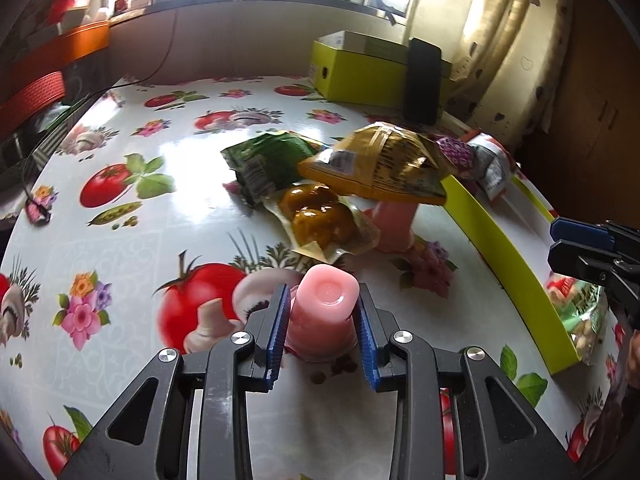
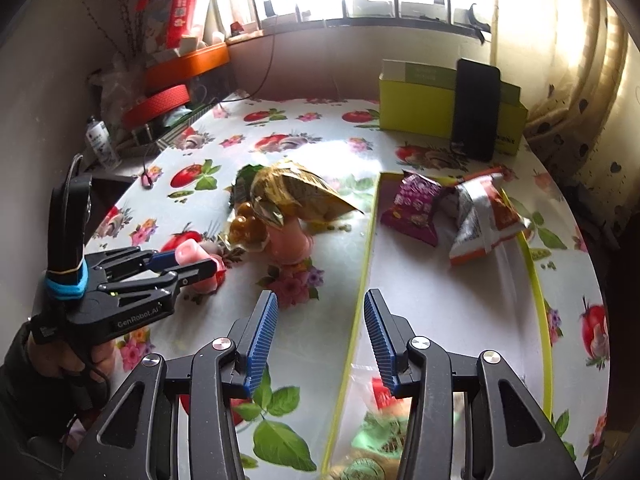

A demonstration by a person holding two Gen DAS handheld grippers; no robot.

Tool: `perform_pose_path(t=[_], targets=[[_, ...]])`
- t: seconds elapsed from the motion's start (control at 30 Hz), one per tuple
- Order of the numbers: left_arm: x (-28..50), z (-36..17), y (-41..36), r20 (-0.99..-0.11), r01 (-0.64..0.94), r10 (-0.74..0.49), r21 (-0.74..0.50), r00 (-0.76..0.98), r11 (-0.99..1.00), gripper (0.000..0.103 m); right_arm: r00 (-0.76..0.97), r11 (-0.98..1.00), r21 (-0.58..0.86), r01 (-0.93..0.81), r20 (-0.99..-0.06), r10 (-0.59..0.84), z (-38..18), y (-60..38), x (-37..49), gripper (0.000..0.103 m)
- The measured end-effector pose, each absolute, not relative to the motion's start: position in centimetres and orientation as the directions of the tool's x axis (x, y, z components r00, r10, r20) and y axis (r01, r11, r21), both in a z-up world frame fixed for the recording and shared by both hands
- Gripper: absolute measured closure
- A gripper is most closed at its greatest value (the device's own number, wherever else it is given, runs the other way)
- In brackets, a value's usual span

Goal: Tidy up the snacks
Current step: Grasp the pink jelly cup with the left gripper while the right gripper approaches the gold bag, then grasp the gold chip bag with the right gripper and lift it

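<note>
Pink jelly cup point(image 1: 324, 312) sits upside down on tabletop point(image 1: 132, 240), clamped between blue pads of my left claw point(image 1: 324, 322). Right claw point(image 2: 320, 336) half open, nothing between pads, hovering over left wall of yellow-edged tray point(image 2: 362, 280) (purple packet point(image 2: 414, 208) and red-white packet point(image 2: 486, 216) lie at its far end). Gold bag point(image 1: 384, 164) rests atop second pink cup point(image 1: 394, 224) beyond.
</note>
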State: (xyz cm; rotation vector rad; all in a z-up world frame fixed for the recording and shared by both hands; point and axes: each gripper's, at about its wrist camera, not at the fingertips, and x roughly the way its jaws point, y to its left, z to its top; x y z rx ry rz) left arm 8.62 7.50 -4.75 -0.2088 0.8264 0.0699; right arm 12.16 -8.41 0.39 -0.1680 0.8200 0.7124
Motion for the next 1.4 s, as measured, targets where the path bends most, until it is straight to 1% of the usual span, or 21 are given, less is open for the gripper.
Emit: perform_pose_path(t=[0.07,0.13,0.3,0.5,0.7,0.87,1.03,1.13,1.17,1.2,1.3,1.4], targets=[[8.5,-4.8,7.8,-0.736,-0.158,-0.012,-0.162,0.677,0.974,0.070,0.464,0.749,0.120,-0.652,-0.717,0.520,0.5,-7.7,12.5,0.059],[8.5,-4.8,8.0,-0.735,-0.169,-0.007,-0.165,0.678,0.972,0.070,0.456,0.737,0.117,-0.666,-0.718,0.526,0.6,-7.0,12.9,0.057],[8.4,-4.8,8.4,-0.735,-0.177,-0.012,-0.180,0.678,0.968,0.070,0.443,0.706,0.089,-0.703,-0.722,0.532,0.9,-4.9,14.3,0.046],[8.3,-4.8,8.6,-0.733,-0.173,-0.027,-0.196,0.680,0.965,0.070,0.425,0.653,0.041,-0.756,-0.728,0.538,1.4,-2.0,16.4,0.036],[8.3,-4.8,8.9,-0.731,-0.168,-0.037,-0.206,0.682,0.964,0.070,0.402,0.594,-0.026,-0.804,-0.760,0.511,0.6,1.0,18.4,0.030],[8.3,-4.8,8.9,-0.730,-0.161,-0.046,-0.212,0.682,0.964,0.070,0.392,0.551,-0.081,-0.830,-0.787,0.475,-0.3,2.5,18.8,0.029],[8.4,-4.8,8.9,-0.727,-0.158,-0.053,-0.219,0.684,0.963,0.070,0.406,0.516,-0.155,-0.842,-0.813,0.418,-1.5,3.9,18.9,0.029],[8.4,-4.8,8.9,-0.727,-0.157,-0.054,-0.220,0.684,0.963,0.070,0.416,0.539,-0.166,-0.825,-0.826,0.381,-2.0,4.3,19.6,0.029],[8.4,-4.8,8.9,-0.727,-0.157,-0.054,-0.220,0.684,0.963,0.070,0.409,0.555,-0.152,-0.818,-0.832,0.375,-2.0,4.3,19.9,0.032],[8.4,-4.8,8.8,-0.727,-0.157,-0.054,-0.220,0.684,0.963,0.070,0.404,0.568,-0.137,-0.811,-0.834,0.376,-2.0,4.2,20.2,0.038],[8.4,-4.8,8.8,-0.727,-0.157,-0.054,-0.220,0.684,0.963,0.070,0.413,0.593,-0.119,-0.796,-0.823,0.390,-1.7,3.8,20.3,0.048],[8.4,-4.8,8.8,-0.727,-0.158,-0.054,-0.219,0.684,0.963,0.070,0.429,0.613,-0.109,-0.782,-0.808,0.403,-1.2,3.2,20.2,0.055]])
